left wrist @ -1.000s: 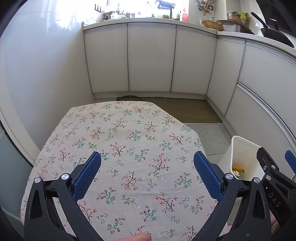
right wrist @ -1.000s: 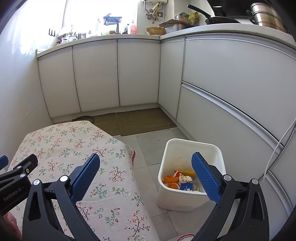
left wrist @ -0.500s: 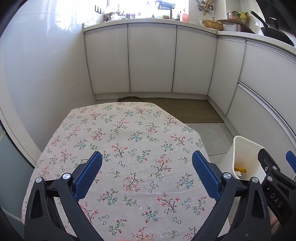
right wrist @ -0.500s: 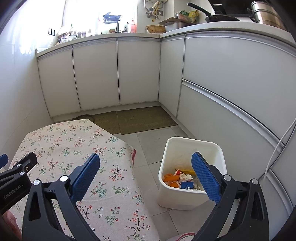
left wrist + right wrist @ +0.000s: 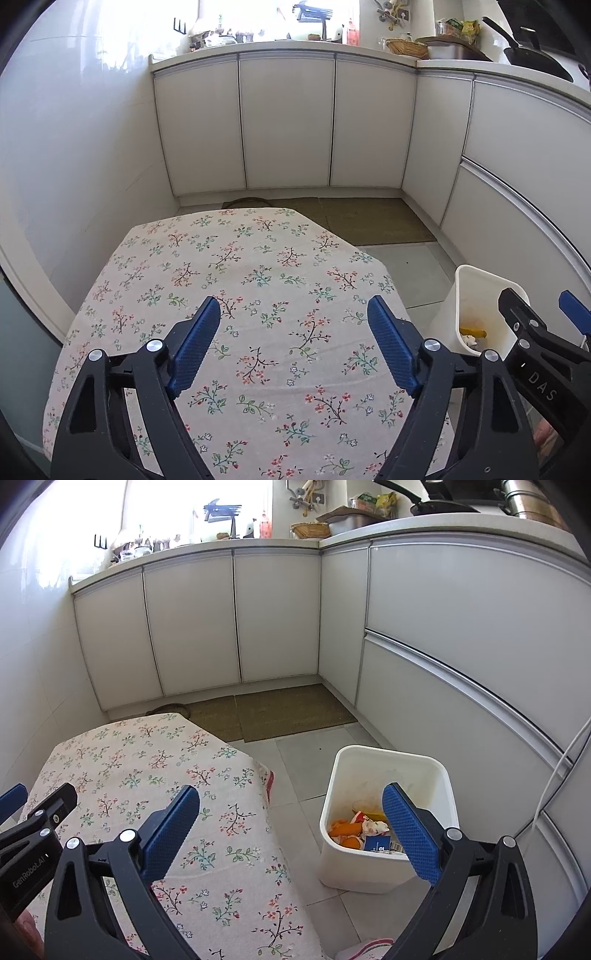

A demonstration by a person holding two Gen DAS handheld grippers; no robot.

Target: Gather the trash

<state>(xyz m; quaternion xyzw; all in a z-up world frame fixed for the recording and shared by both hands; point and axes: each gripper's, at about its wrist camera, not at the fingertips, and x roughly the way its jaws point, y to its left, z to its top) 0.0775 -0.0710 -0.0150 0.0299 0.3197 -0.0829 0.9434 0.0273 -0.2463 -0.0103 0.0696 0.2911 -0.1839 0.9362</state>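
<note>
Floral-cloth tabletop (image 5: 258,280); white bin (image 5: 384,871) on the floor just beside it, trash (image 5: 364,830) inside. Left gripper (image 5: 293,347), stamped "GenRobot.AI", and right gripper (image 5: 291,830), stamped "DAS": jaws wide, holding nothing.

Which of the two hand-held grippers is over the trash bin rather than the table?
The right hand-held gripper: its right finger overlaps the white trash bin on the floor. The left hand-held gripper hangs open over the floral tablecloth.
</note>
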